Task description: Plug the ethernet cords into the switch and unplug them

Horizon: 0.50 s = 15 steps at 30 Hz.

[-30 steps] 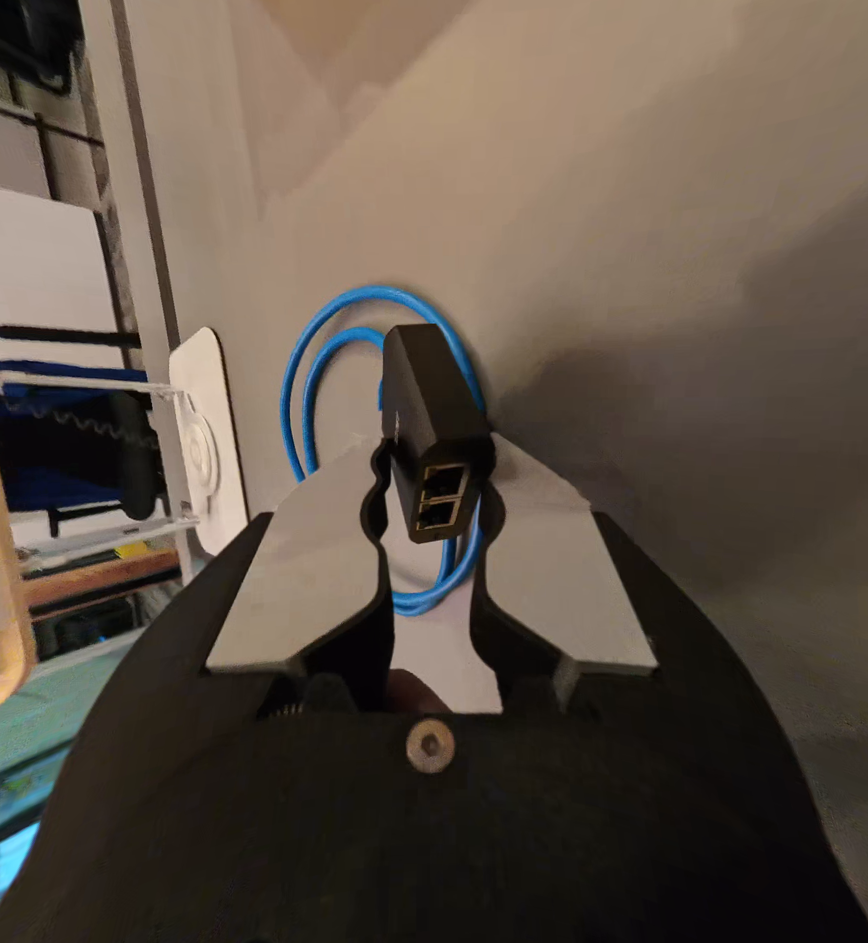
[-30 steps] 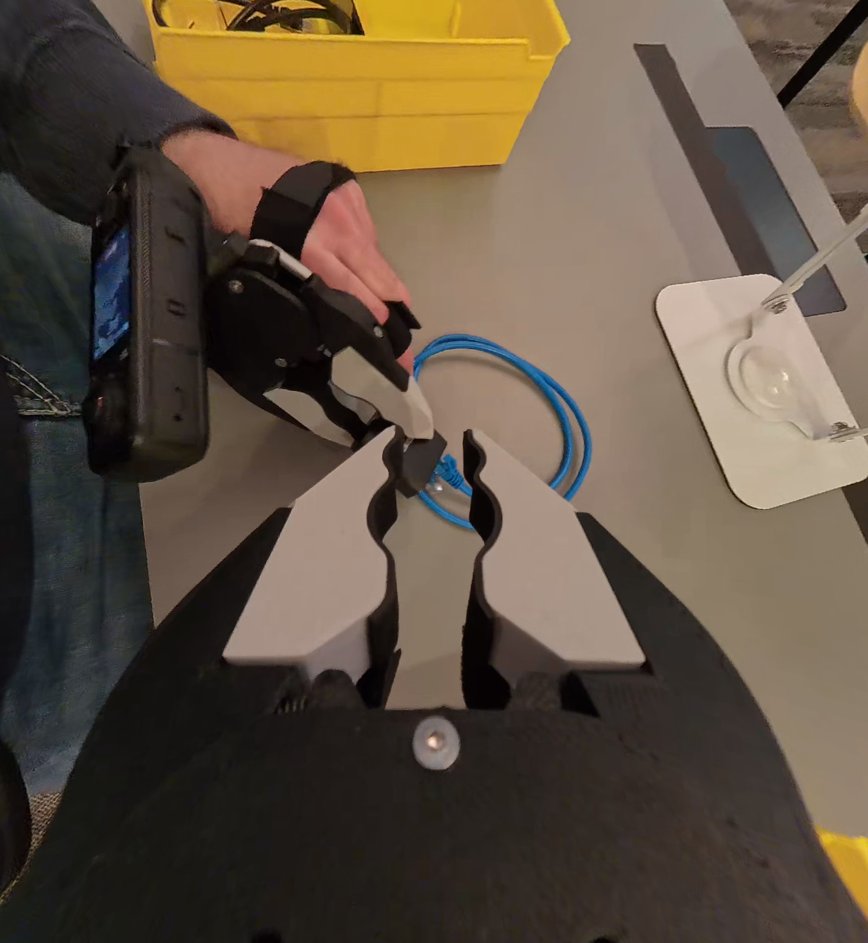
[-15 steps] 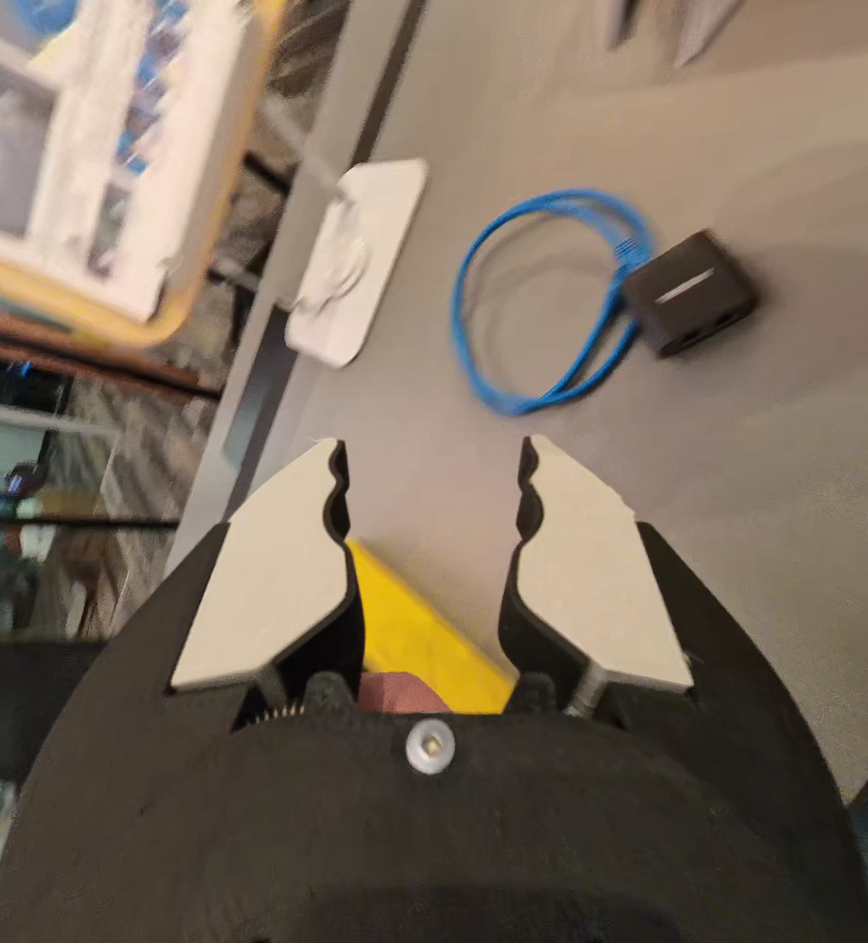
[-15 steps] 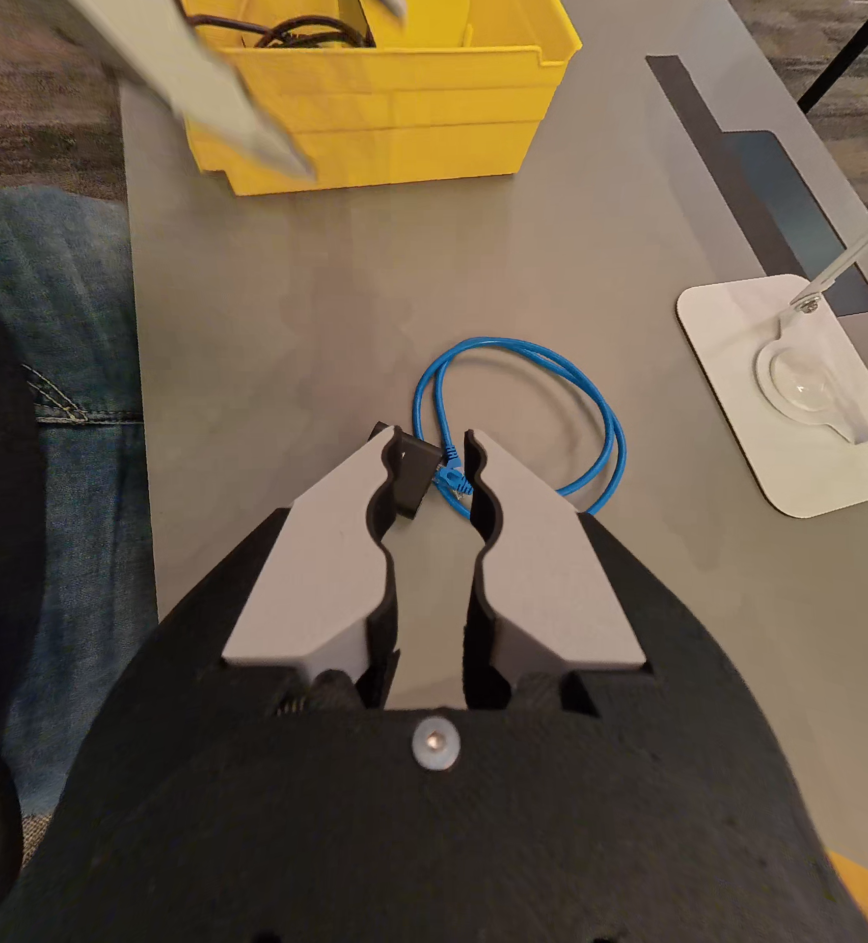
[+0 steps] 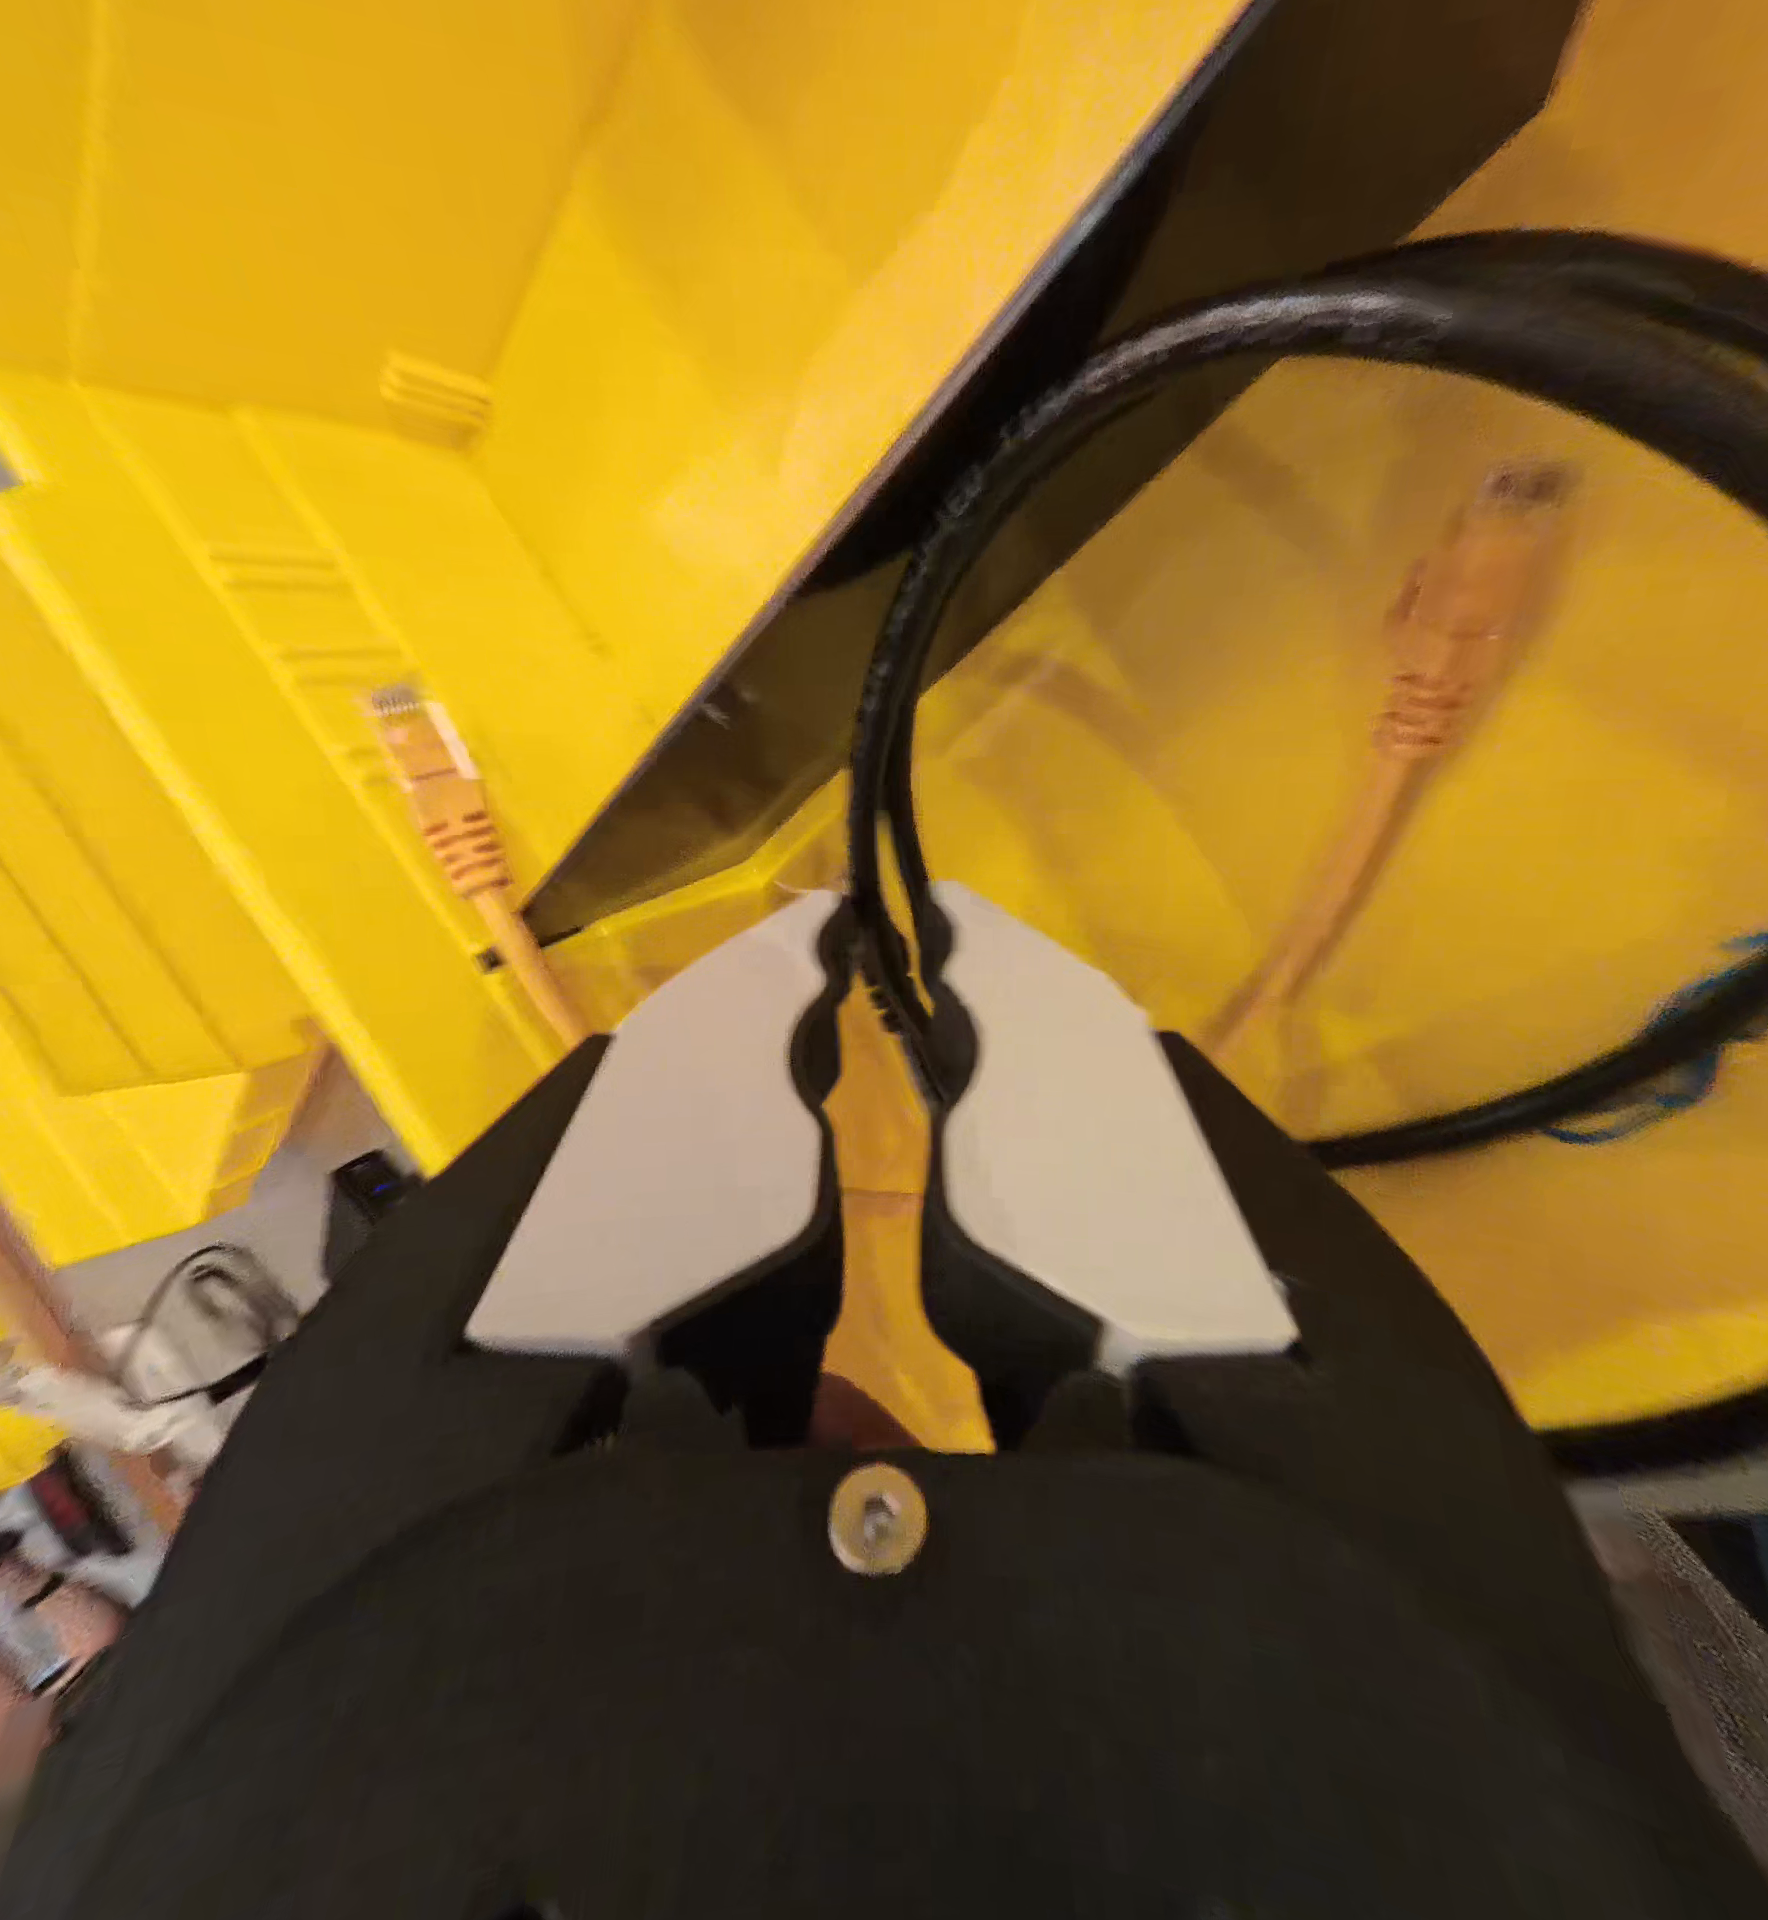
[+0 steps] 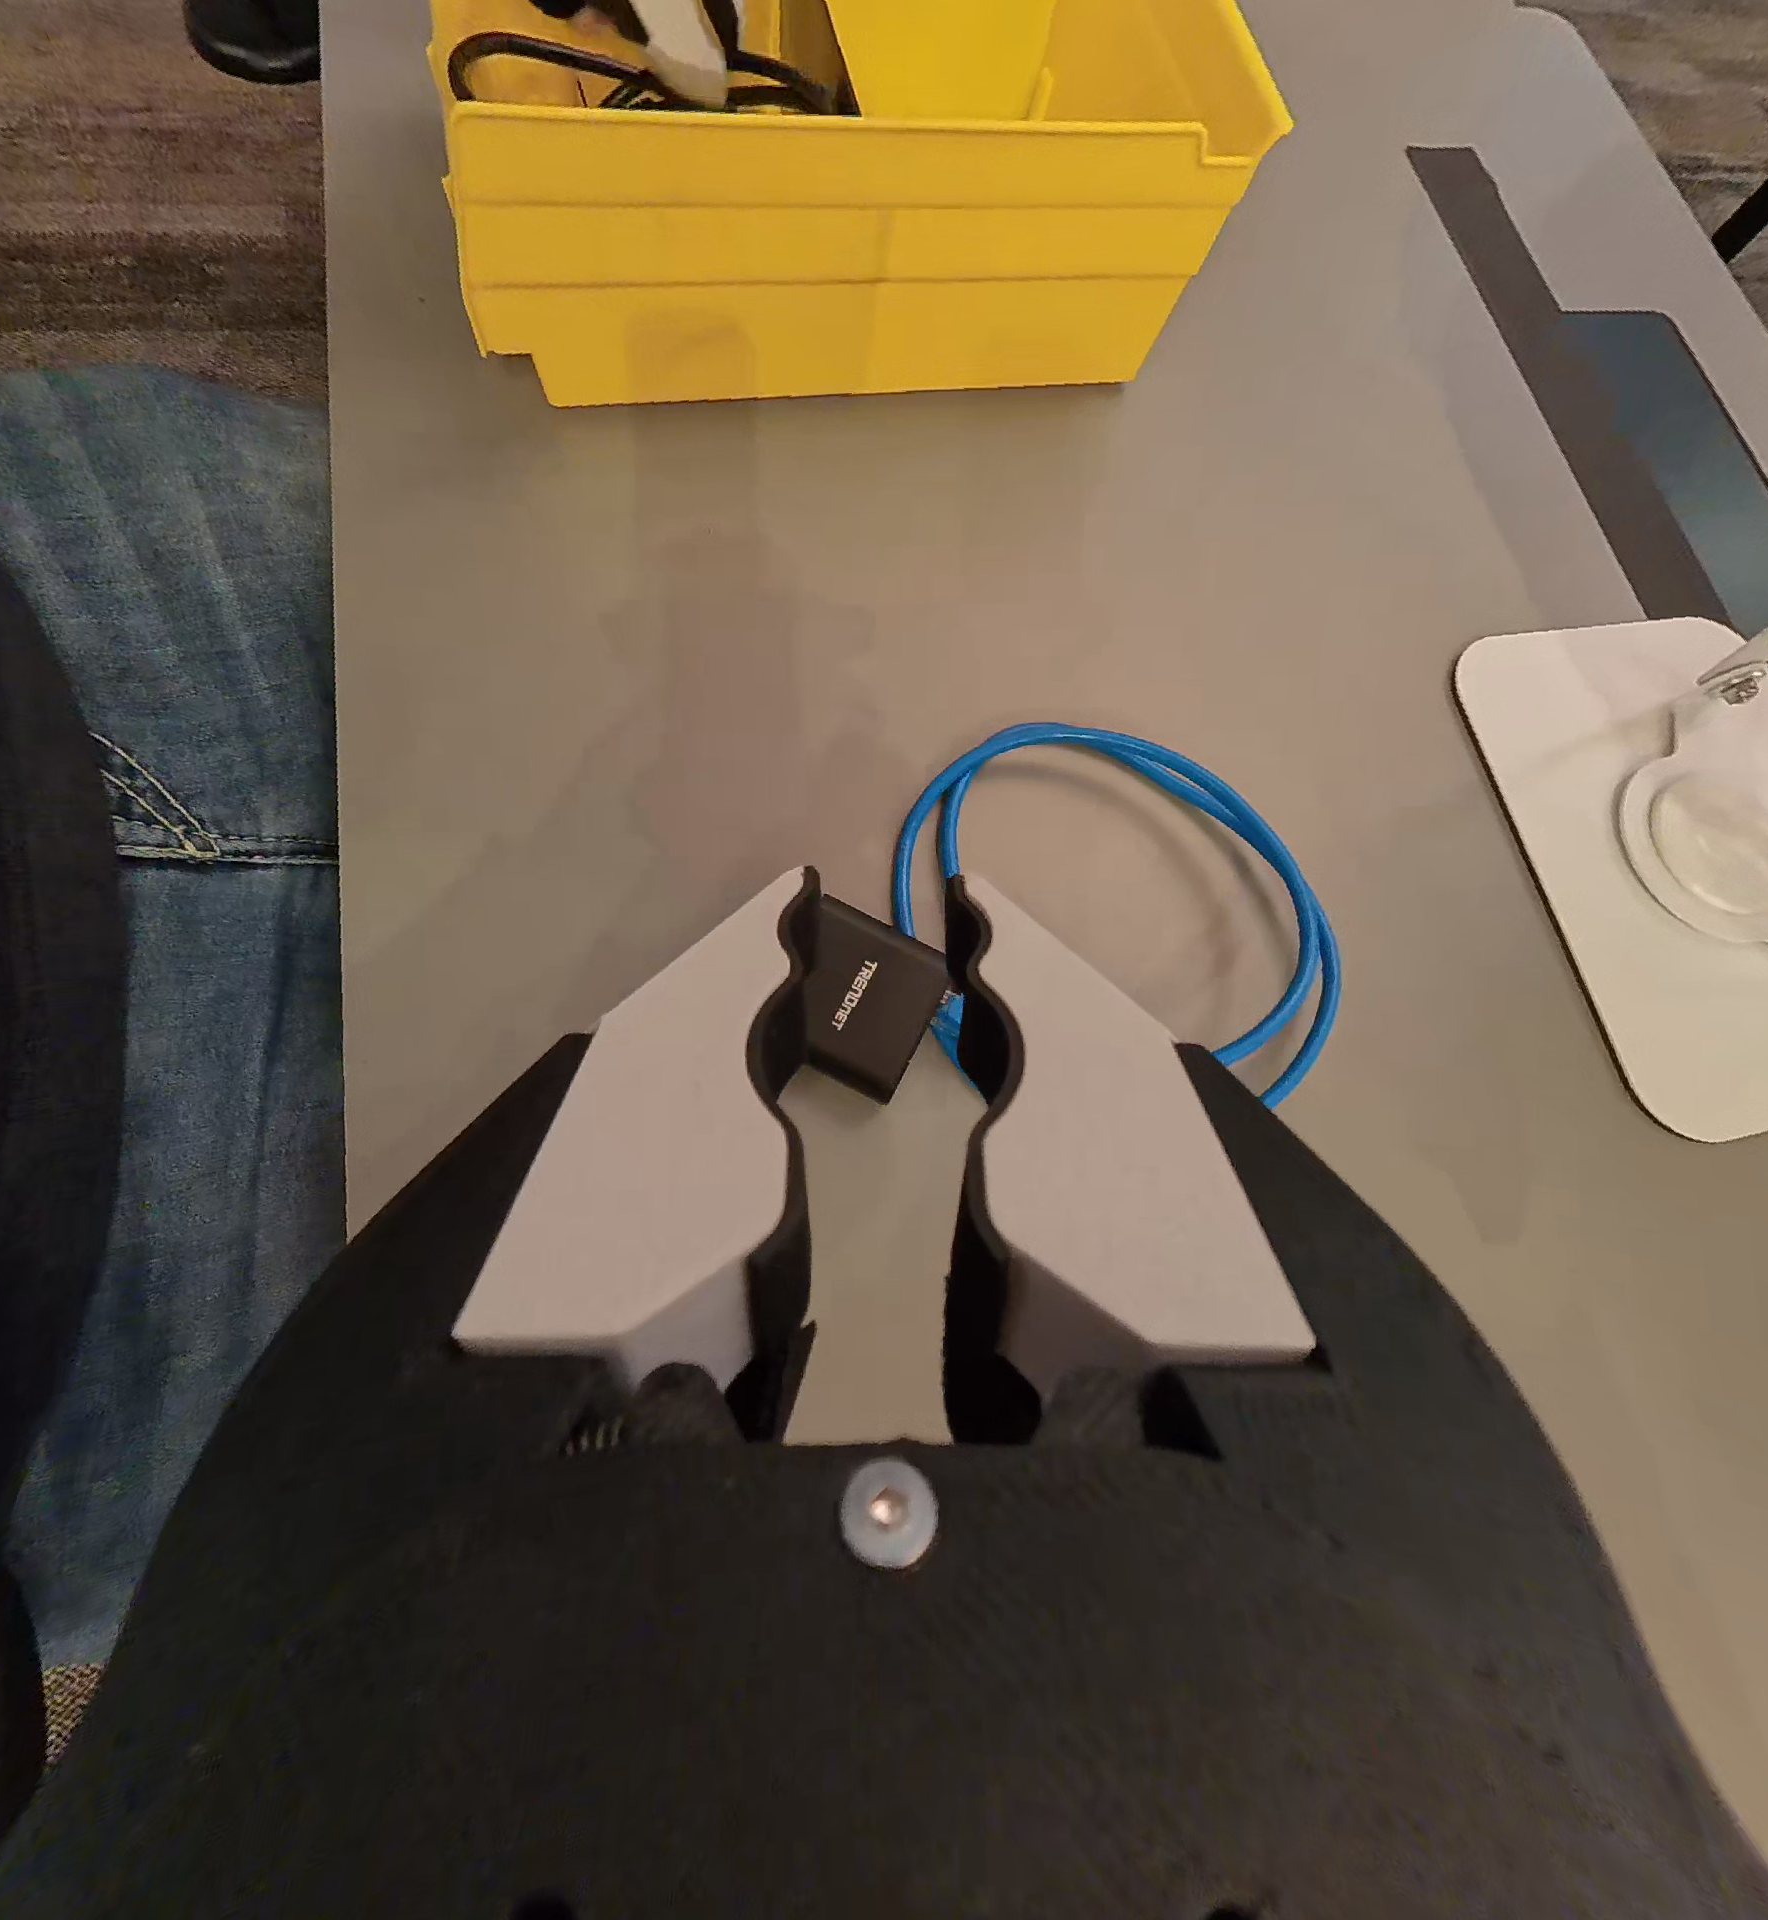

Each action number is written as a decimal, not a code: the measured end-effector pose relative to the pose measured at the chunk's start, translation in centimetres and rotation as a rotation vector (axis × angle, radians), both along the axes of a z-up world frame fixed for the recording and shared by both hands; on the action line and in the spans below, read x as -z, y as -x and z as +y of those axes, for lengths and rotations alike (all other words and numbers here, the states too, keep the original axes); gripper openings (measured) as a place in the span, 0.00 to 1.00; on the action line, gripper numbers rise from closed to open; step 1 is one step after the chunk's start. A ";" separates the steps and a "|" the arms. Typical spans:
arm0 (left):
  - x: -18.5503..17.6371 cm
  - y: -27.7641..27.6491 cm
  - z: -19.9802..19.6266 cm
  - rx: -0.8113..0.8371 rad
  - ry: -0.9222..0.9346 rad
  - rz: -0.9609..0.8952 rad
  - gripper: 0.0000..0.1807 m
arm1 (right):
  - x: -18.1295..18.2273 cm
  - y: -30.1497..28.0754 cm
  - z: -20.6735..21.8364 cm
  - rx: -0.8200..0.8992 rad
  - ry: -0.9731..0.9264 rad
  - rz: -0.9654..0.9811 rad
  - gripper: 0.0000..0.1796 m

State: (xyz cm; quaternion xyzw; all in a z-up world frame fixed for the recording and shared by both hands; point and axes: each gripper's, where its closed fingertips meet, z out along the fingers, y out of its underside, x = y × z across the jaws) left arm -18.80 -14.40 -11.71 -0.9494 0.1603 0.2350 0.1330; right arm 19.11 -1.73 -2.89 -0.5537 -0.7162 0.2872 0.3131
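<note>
Now: left hand-held gripper [image 5: 885,951] pinches 1 black cord [image 5: 1482,312]; right [image 6: 880,914] open, 1 switch [image 6: 864,1003] between

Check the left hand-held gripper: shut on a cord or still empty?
Shut on the black cord. In the left wrist view the left hand-held gripper pinches its two strands between its fingertips inside the yellow bin.

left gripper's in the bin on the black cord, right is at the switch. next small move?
Probably lift the left gripper straight up out of the yellow bin: its fingers are shut on the looped black cord, while the switch waits on the table between the right gripper's open fingers.
</note>
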 end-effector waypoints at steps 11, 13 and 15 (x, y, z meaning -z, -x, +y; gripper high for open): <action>0.9 0.1 -0.3 -0.006 -0.024 -0.077 0.20 | -0.4 0.1 -0.1 -0.010 0.012 0.018 0.12; 1.1 0.6 0.1 -0.026 -0.035 -0.045 0.10 | -0.3 0.1 -0.2 -0.013 0.005 0.013 0.12; 0.9 0.7 0.4 -0.023 -0.043 -0.028 0.06 | -0.4 0.0 -0.2 -0.011 0.001 0.011 0.12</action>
